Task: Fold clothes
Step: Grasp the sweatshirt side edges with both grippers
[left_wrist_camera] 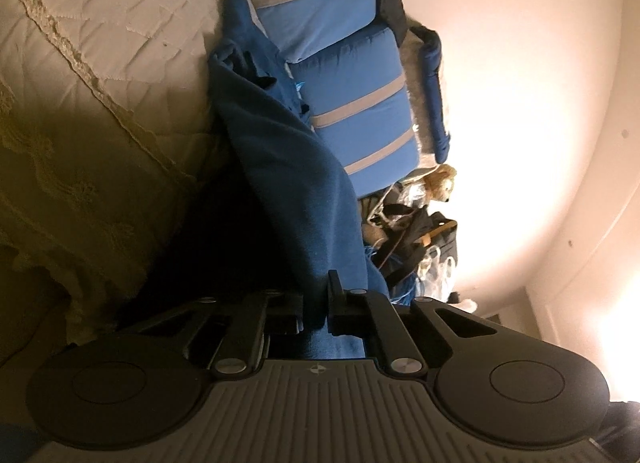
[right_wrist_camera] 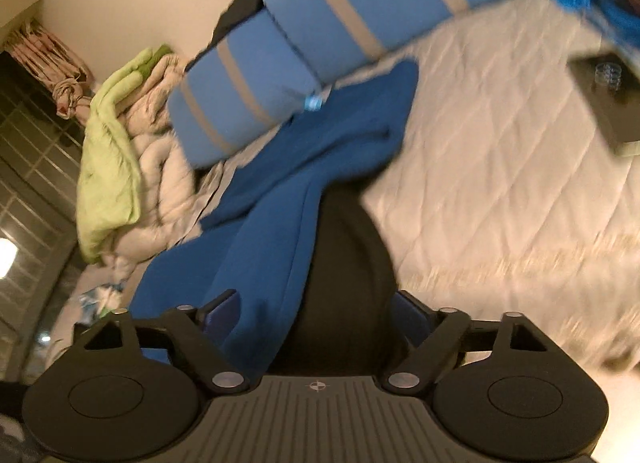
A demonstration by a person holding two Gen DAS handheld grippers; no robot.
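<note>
Here the bed (right_wrist_camera: pixel 500 135) lies under both tools, and the dark blue garment (right_wrist_camera: pixel 280 183) runs long, straight away from them toward the striped pillows (right_wrist_camera: pixel 304 39). The left gripper (left_wrist_camera: pixel 316 313) is pinched tight on its near edge. The right gripper (right_wrist_camera: pixel 316 315) tips downward, jaws wide – cloth sits between them, not squeezed yet.

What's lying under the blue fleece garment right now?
The blue fleece garment lies on the cream quilted bedspread, its far edge against the striped blue pillows. Anything beneath its folds is covered.
</note>
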